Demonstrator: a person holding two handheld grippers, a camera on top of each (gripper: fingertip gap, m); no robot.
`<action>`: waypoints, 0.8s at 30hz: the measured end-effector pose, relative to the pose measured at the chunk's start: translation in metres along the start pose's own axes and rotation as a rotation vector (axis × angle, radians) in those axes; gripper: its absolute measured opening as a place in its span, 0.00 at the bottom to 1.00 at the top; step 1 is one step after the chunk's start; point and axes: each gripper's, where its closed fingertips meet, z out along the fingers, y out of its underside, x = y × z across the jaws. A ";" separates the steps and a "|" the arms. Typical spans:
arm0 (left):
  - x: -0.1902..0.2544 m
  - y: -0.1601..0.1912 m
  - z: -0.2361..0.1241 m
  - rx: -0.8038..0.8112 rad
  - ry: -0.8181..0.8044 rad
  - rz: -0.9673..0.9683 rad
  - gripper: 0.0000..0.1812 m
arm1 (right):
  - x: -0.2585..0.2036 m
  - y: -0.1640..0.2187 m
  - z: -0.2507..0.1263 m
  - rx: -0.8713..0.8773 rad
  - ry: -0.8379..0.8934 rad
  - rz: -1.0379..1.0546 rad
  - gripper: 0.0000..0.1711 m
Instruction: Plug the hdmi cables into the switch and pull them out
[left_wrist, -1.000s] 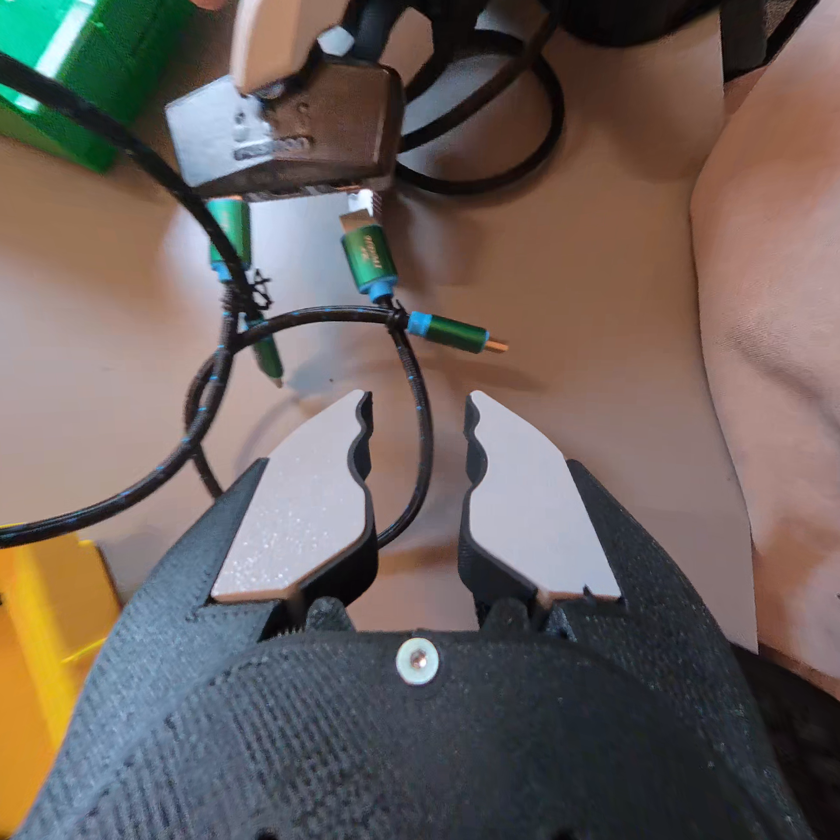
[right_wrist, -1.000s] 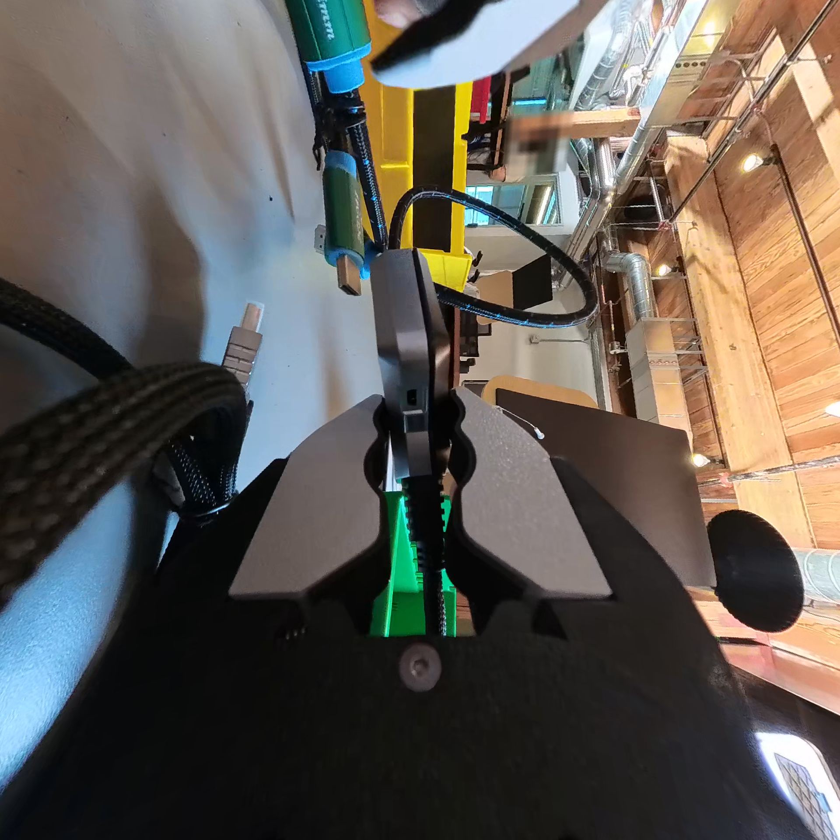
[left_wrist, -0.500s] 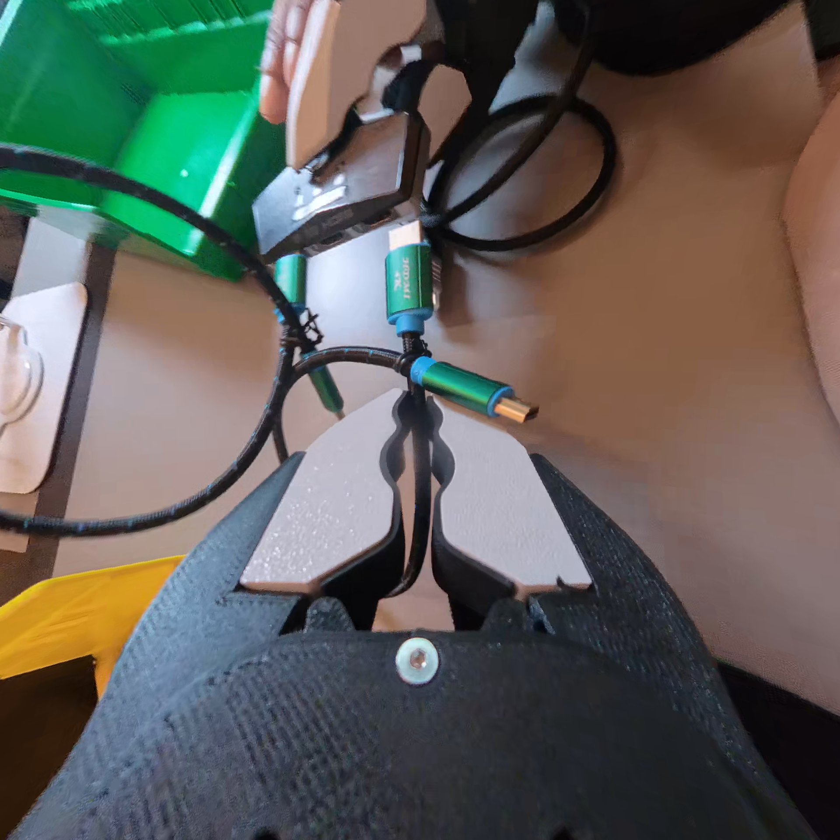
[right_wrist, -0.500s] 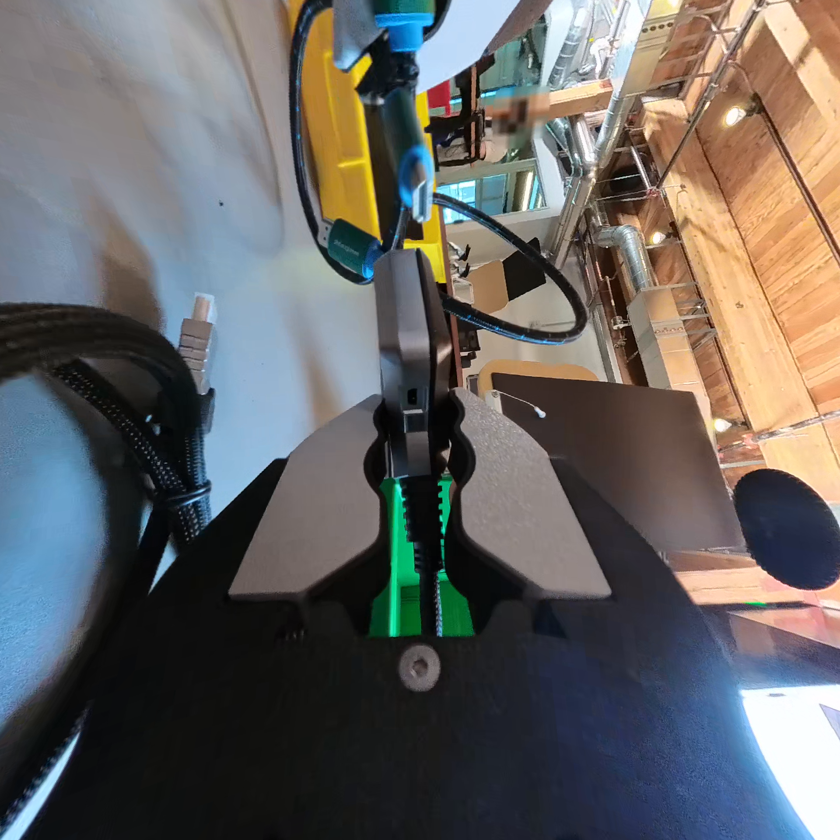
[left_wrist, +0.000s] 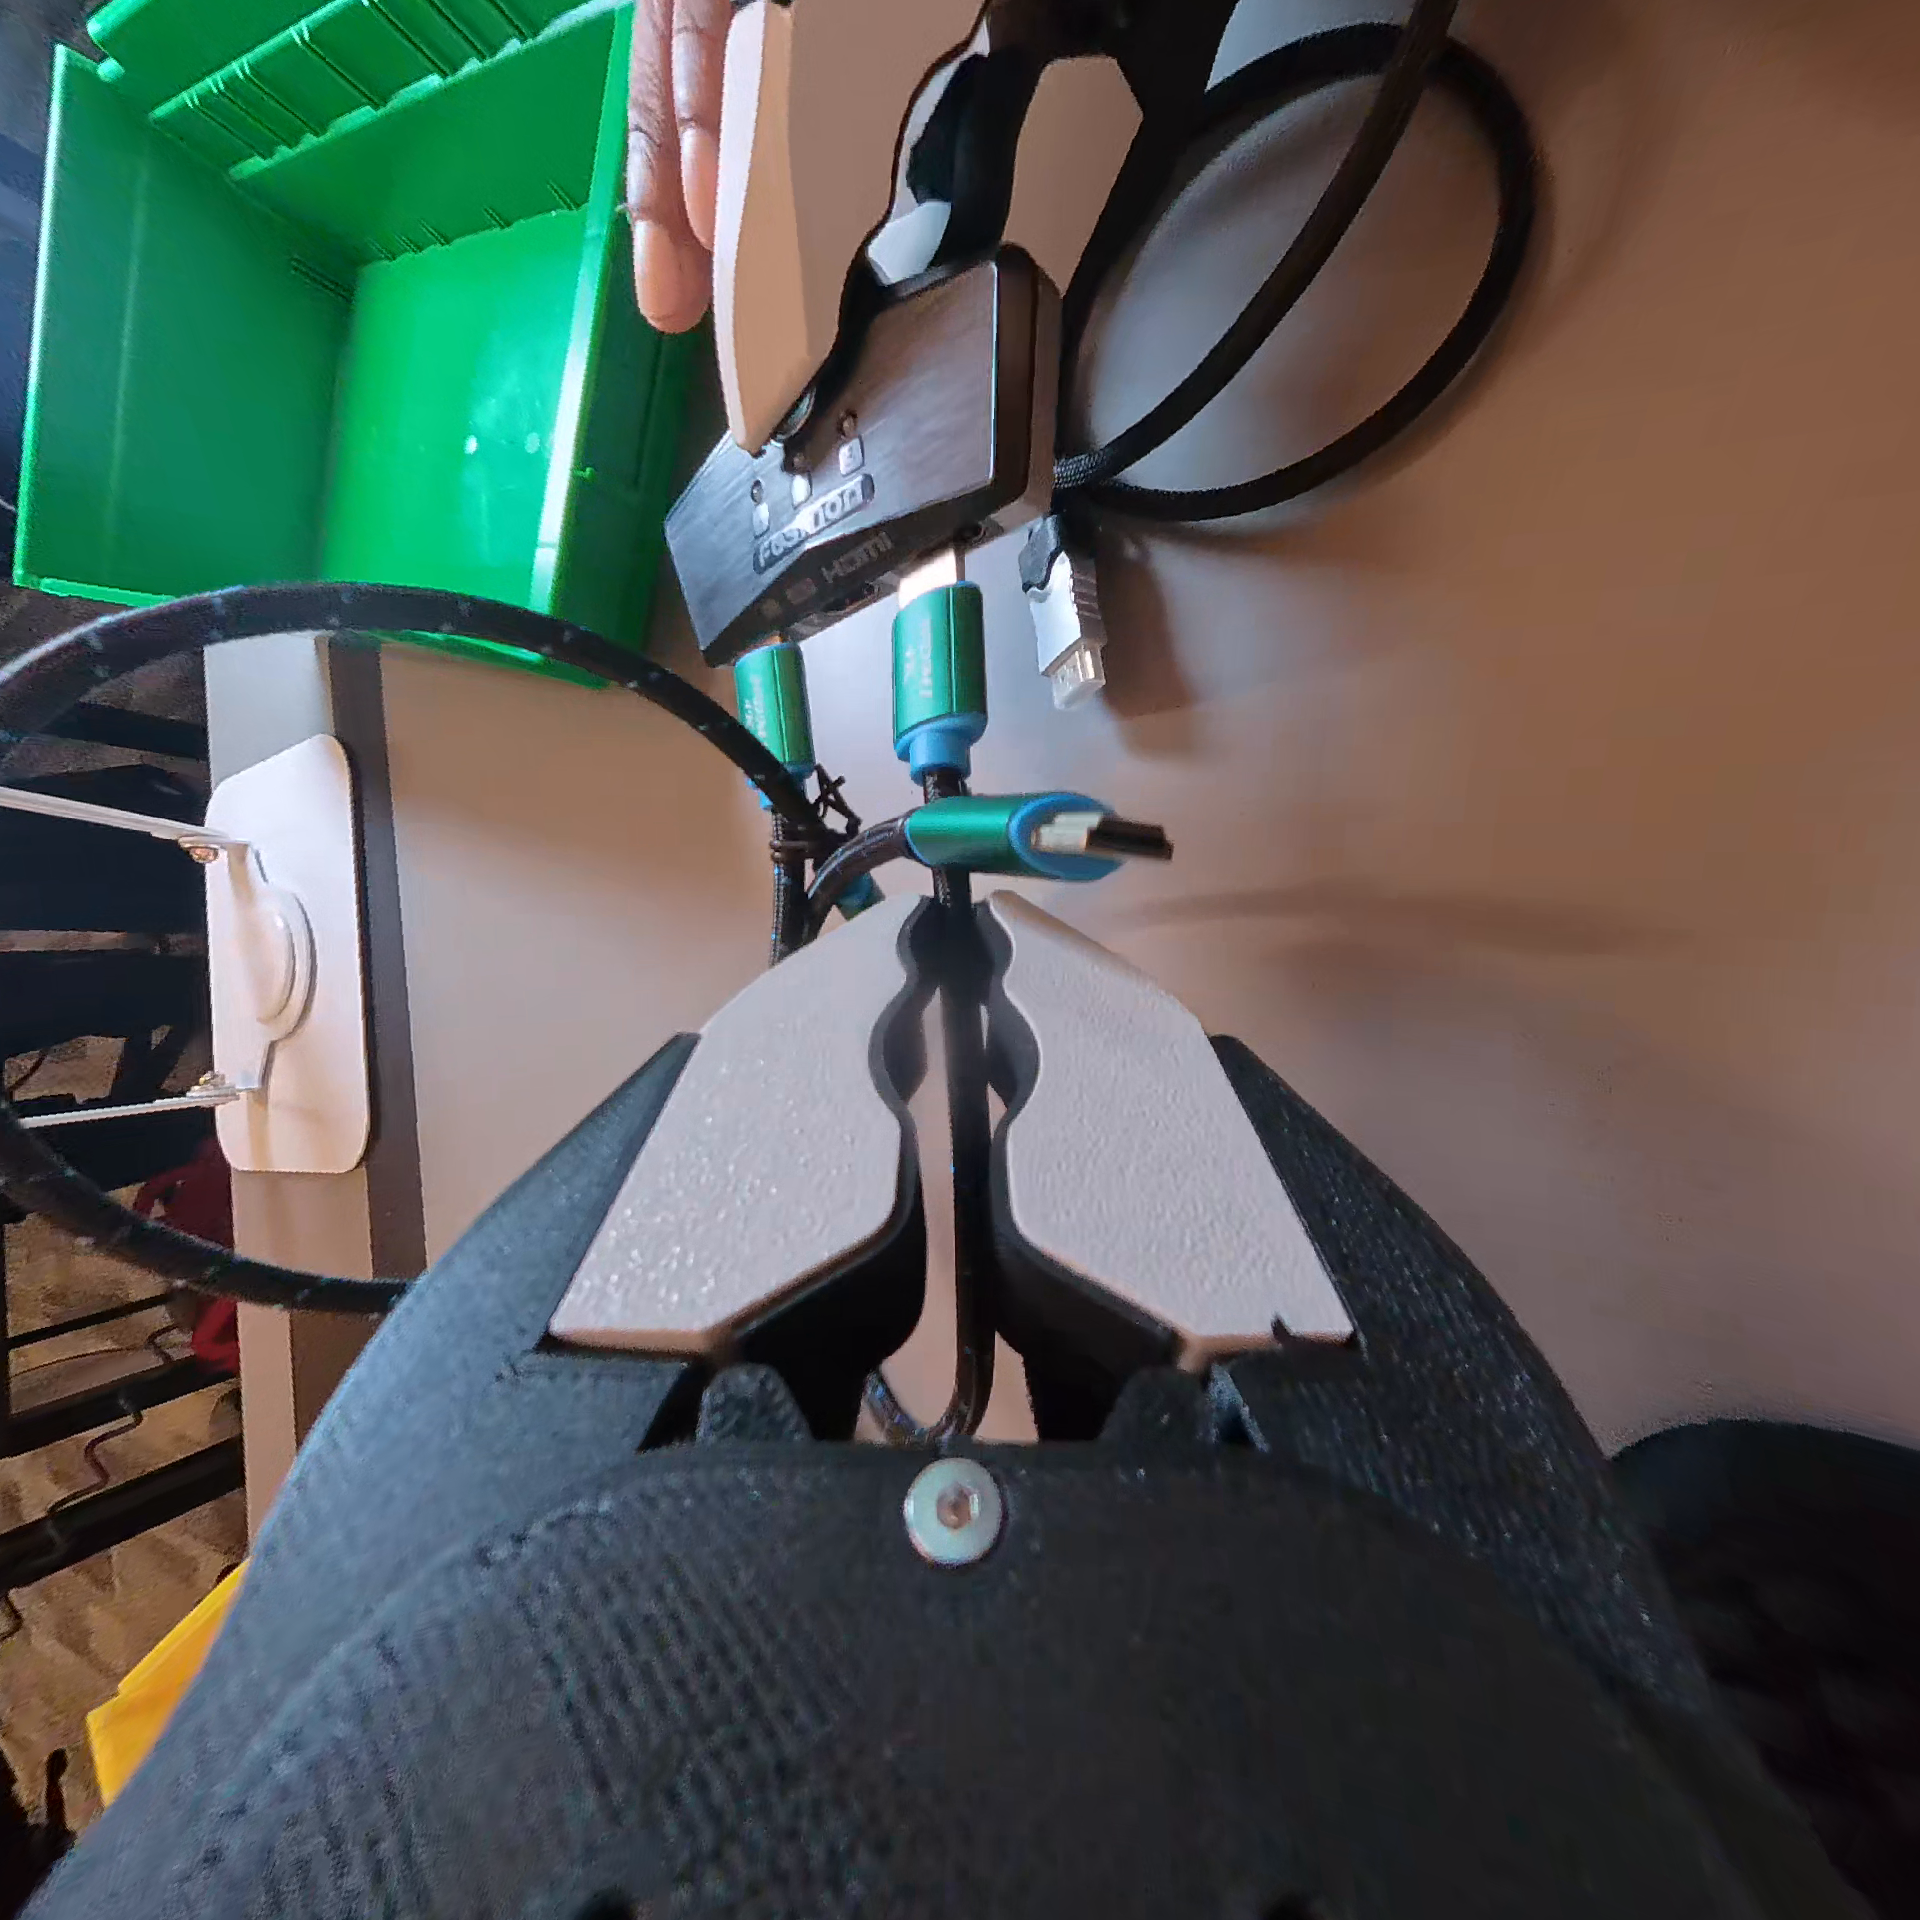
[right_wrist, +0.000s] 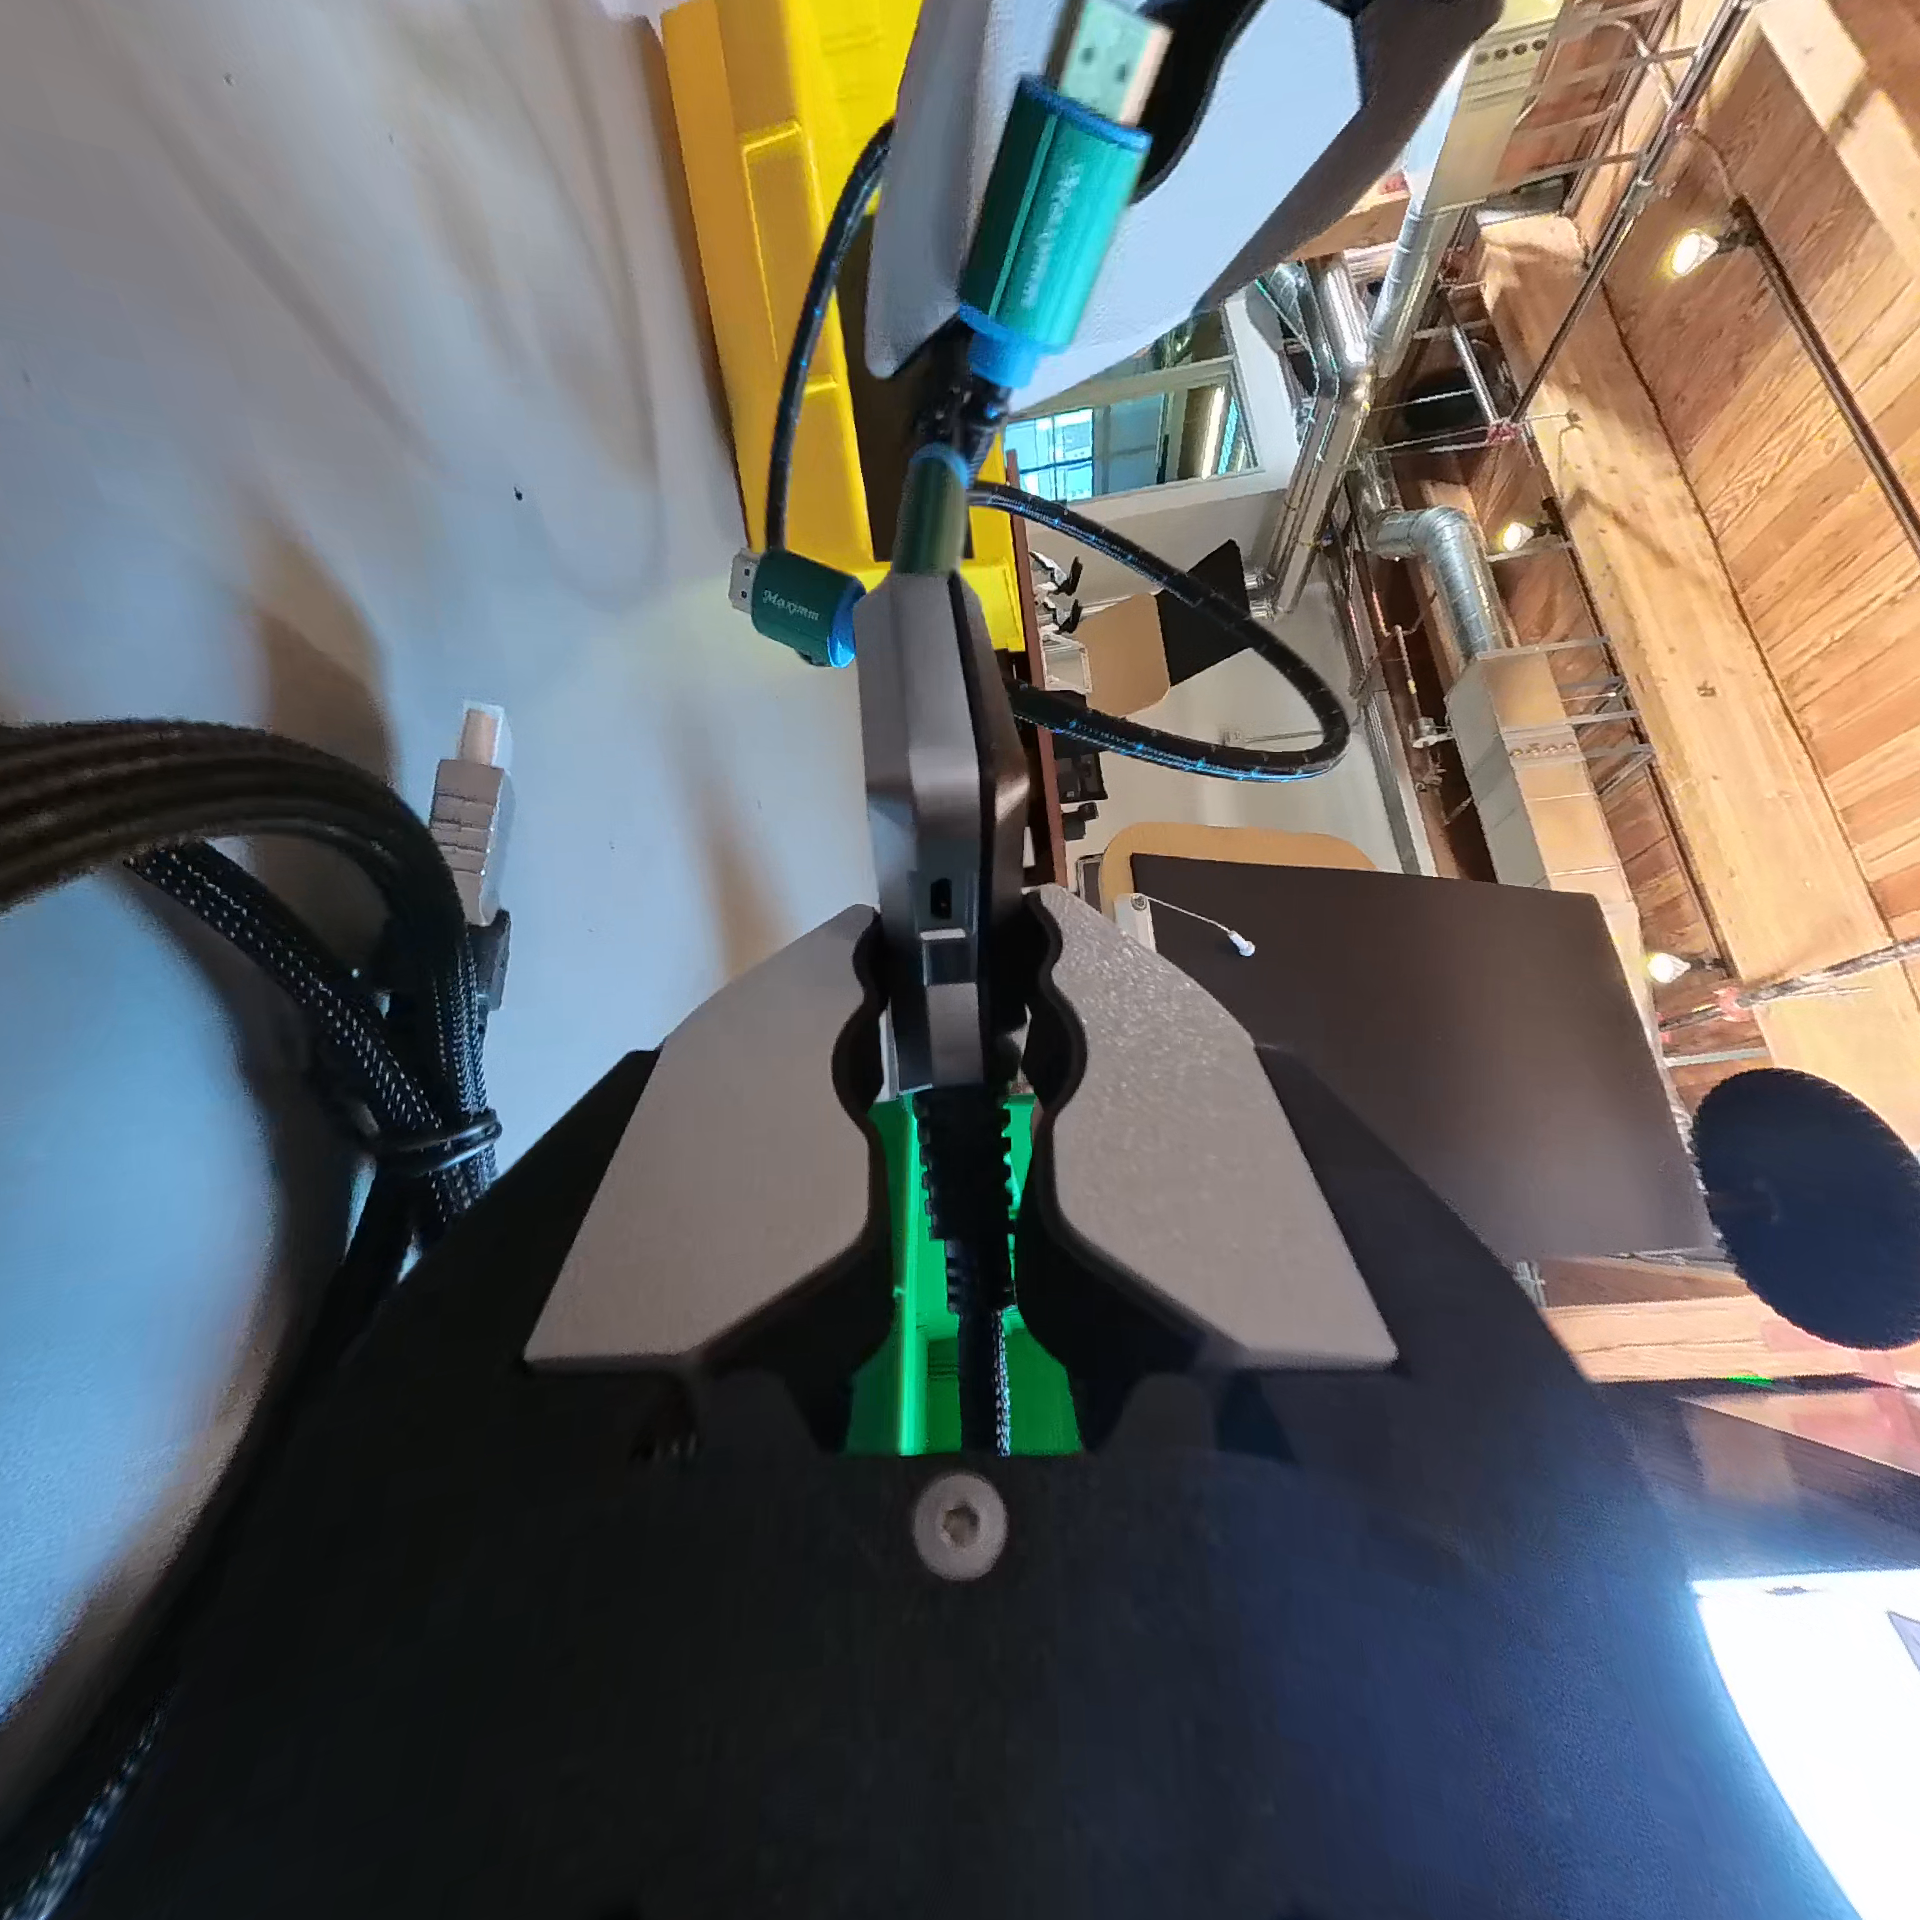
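Black textured tool (left_wrist: 951, 935), grey fingers (left_wrist: 769, 1132)

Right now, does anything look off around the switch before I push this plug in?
Yes. The left gripper grips the braided cable behind the green HDMI plug, not its shell. A second green plug tied on there sticks out sideways, so aim at the HDMI switch may wander.

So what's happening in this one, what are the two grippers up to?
The right gripper is shut on the dark HDMI switch, holding it off the tan table. The left gripper is clamped on a braided cable just behind its green HDMI plug, whose metal tip sits at a switch port, not fully seated. Another green plug sits beside it.
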 end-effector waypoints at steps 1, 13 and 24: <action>0.001 0.002 0.002 -0.004 0.002 0.001 0.04 | -0.001 0.000 0.000 0.001 -0.005 0.005 0.13; 0.010 -0.023 -0.021 0.314 0.026 0.041 0.04 | 0.008 -0.011 -0.004 0.081 0.009 0.150 0.14; 0.007 -0.021 -0.019 0.354 0.066 -0.044 0.04 | 0.007 -0.010 -0.006 0.058 0.021 0.097 0.14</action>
